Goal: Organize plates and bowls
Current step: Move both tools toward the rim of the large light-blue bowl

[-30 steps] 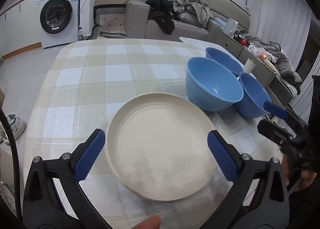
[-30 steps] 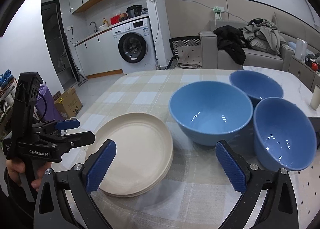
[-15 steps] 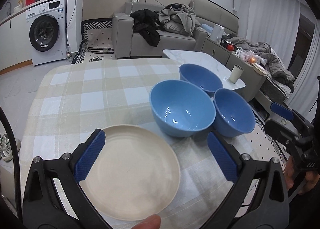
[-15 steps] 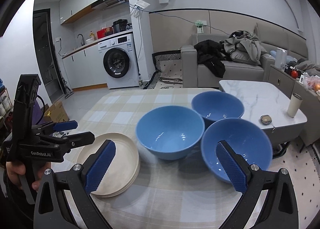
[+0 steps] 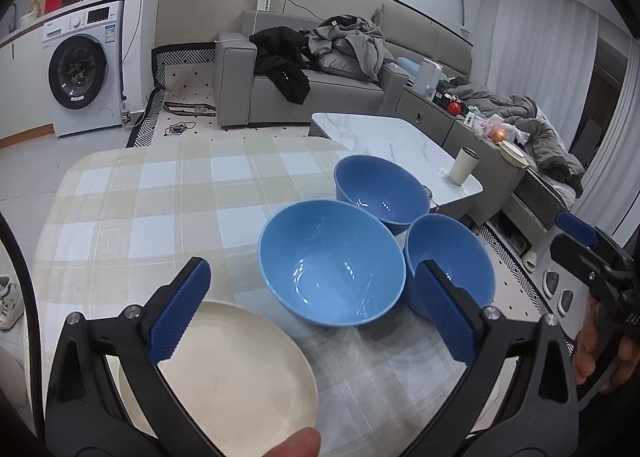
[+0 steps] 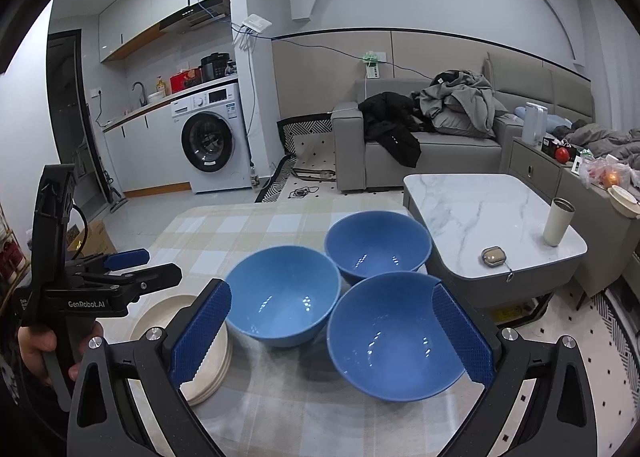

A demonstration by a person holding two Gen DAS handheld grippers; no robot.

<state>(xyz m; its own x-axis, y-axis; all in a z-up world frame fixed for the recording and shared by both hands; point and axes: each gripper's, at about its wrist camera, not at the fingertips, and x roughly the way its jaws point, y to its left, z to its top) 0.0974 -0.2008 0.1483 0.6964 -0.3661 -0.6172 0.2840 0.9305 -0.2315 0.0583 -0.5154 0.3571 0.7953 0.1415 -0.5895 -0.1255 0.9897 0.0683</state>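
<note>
A stack of cream plates lies at the near left of the checked table. Three blue bowls stand upright close together: a middle one, a far one and a near right one. My left gripper is open and empty above the plates and the middle bowl. My right gripper is open and empty, raised over the near right bowl. Each gripper shows in the other's view, the left and the right.
A marble coffee table with a cup and a small case stands right of the checked table. A grey sofa with clothes is behind. A washing machine stands at the back left.
Both grippers have pulled back and risen from the table. The plates and bowls now sit lower and smaller in both views. Nothing was taken hold of.
</note>
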